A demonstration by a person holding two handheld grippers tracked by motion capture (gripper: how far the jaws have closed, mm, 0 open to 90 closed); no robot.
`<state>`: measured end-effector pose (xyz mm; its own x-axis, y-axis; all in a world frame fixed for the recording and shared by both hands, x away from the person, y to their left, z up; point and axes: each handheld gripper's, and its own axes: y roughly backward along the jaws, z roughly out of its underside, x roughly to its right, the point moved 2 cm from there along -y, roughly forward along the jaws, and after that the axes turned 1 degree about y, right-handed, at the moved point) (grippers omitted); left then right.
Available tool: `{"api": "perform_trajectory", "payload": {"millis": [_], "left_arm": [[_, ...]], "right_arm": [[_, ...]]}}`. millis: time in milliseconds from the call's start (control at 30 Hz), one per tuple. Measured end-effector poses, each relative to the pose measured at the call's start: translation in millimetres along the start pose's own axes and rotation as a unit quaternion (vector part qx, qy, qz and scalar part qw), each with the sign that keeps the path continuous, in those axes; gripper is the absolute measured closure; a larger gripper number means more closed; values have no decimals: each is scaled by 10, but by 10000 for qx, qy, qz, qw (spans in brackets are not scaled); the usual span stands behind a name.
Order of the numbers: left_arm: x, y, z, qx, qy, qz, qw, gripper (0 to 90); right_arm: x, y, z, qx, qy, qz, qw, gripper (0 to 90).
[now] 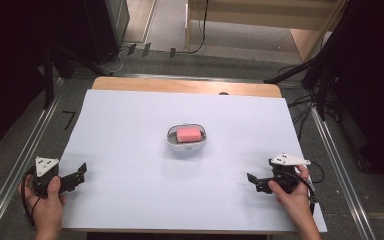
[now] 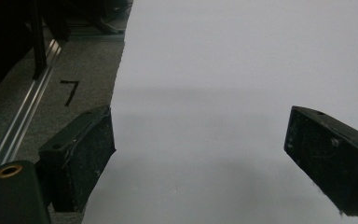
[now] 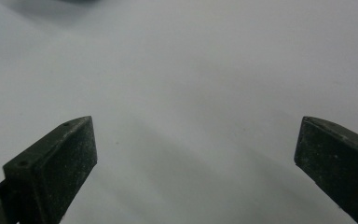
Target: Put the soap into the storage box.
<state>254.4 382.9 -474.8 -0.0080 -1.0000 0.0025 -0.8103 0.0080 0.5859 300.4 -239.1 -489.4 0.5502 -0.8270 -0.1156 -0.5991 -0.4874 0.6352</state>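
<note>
a white sheet [image 1: 130, 150] covers most of the table, and a strip of bare wood [image 1: 180, 85] shows along the far edge. near the middle of the sheet stands a small white dish [image 1: 186, 143] with rounded corners, and inside it lies a pink block [image 1: 188, 134], maybe a soap or a sponge, i cannot tell which. the block sits fully inside the dish, not hanging over the rim. the left gripper [image 1: 80, 175] is at the near left corner of the sheet, held by the person's left hand [image 1: 47, 202], with its grey 3-cornered plate [image 1: 45, 164] on top. in the left gripper view the 2 black jaws stand wide apart and there is nothing between them, only the white sheet [image 2: 214, 93] under them; the left jaw is just over the sheet's edge, and beside it the grey floor with a black mark like a "7" [image 2: 70, 91] is visible. the right gripper [image 1: 252, 181] is at the near right side of the sheet, held by the right hand [image 1: 290, 192], and it points toward the middle of the table. in the right gripper view its jaws are also spread wide, with nothing held, above the plain white sheet [image 3: 191, 70]. both grippers are well apart from the dish, 1 on each side of it. a black cable [image 1: 27, 202] loops beside the left hand.
</note>
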Motion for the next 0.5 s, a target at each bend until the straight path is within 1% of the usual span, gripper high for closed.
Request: {"api": "perform_trajectory", "payload": {"millis": [133,167,200,233,267,300,367,400,433,467,500], "left_arm": [[0,1,0,3,3,0,10000,89],[0,1,0,3,11,0,10000,89],[0,1,0,3,11,0,10000,89],[0,1,0,3,10,1,10000,89],[0,1,0,3,10,1,10000,89],[-1,2,0,-2,3,2,10000,89],[-1,1,0,-2,12,3,10000,89],[-1,1,0,-2,12,3,10000,89],[-1,2,0,-2,3,1,10000,89],[-1,2,0,-2,3,1,10000,89],[0,1,0,4,13,-1,10000,89]], "right_arm": [[44,59,71,60,-59,68,9999,0],[71,97,121,95,-117,122,9998,0],[71,97,121,95,-117,122,9998,0],[95,129,171,113,-182,186,9996,0],[95,129,171,113,-182,186,9996,0],[119,164,216,121,-217,221,9994,0],[148,210,248,153,-295,279,9991,0],[148,210,248,153,-295,279,9991,0],[178,257,276,188,-342,358,9986,0],[178,257,276,188,-342,358,9986,0],[208,305,305,220,-372,417,9982,0]]}}
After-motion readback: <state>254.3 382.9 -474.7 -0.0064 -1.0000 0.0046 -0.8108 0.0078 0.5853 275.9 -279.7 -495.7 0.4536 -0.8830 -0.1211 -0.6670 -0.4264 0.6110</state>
